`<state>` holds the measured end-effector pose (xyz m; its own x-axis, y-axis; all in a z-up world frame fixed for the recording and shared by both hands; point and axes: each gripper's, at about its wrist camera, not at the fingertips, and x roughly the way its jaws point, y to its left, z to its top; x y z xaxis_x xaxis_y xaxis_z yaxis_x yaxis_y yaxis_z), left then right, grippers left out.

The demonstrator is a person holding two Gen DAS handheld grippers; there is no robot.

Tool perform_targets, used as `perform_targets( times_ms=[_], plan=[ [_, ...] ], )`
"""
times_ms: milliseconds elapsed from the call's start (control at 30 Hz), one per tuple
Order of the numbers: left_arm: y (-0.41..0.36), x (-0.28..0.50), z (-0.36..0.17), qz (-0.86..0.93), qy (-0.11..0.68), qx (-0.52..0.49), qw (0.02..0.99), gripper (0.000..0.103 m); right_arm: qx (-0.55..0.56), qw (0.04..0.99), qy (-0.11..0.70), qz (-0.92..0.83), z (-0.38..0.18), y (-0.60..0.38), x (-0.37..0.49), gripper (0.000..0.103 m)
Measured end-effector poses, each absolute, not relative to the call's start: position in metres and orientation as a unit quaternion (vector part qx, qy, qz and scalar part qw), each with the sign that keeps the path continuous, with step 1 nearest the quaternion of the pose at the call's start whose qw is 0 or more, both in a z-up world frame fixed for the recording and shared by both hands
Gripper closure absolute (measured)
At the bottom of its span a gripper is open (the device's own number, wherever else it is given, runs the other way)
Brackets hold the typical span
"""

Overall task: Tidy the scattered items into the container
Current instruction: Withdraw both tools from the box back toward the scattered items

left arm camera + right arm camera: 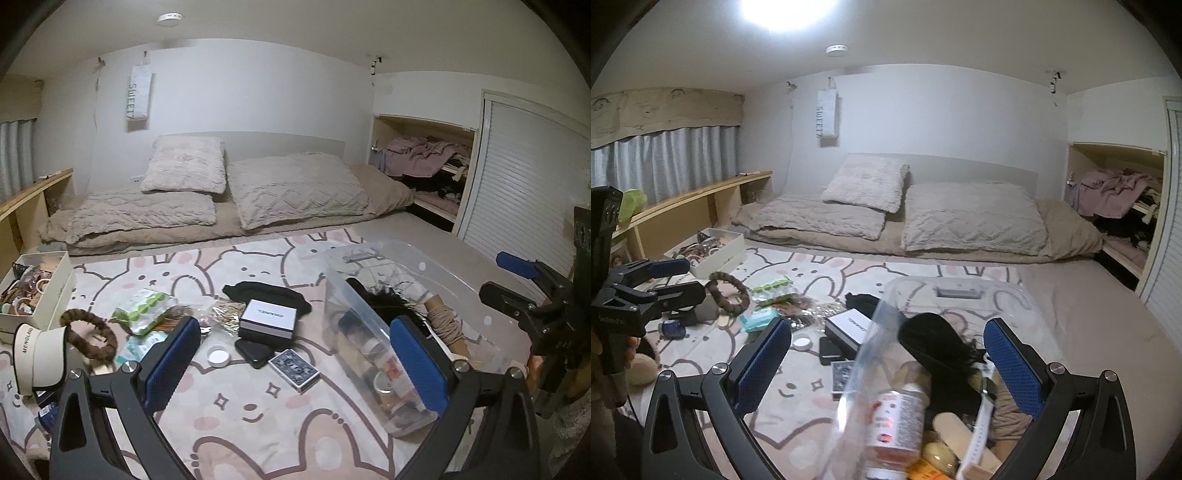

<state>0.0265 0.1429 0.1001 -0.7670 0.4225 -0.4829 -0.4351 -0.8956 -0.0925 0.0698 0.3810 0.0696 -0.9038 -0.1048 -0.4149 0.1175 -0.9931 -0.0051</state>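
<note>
Clear plastic container (369,295) lying on the rabbit-print blanket (229,406), already with a bottle (899,421), a black hairpiece (938,347) and a watch (982,402) inside, probably from the tidying. Left gripper (291,354) wide apart and holding nothing, hanging above the card deck (293,369), black case (255,352) and white box (266,319) just beside the container, maybe to choose 1 of them. Right gripper (888,365) also wide and holding nothing, placed over the container's open top, so likely nothing more to drop there now.
</note>
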Motion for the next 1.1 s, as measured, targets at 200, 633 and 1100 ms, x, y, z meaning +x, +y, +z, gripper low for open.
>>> perform_targets(
  times_ms=[200,633,1100],
  plan=[
    [0.116,0.027,0.103,0.946,0.011,-0.249,0.209,0.0,0.212,0.075,0.015,-0.974,0.071,0.355,0.062,0.0],
    [0.055,0.03,0.103,0.958,0.001,-0.241,0.156,0.0,0.213,0.109,0.016,-0.971,0.072,0.303,0.049,0.0],
    [0.004,0.035,0.1,0.965,-0.012,-0.233,0.118,0.0,0.218,0.134,0.016,-0.966,0.071,0.259,0.037,0.0]
  ],
)
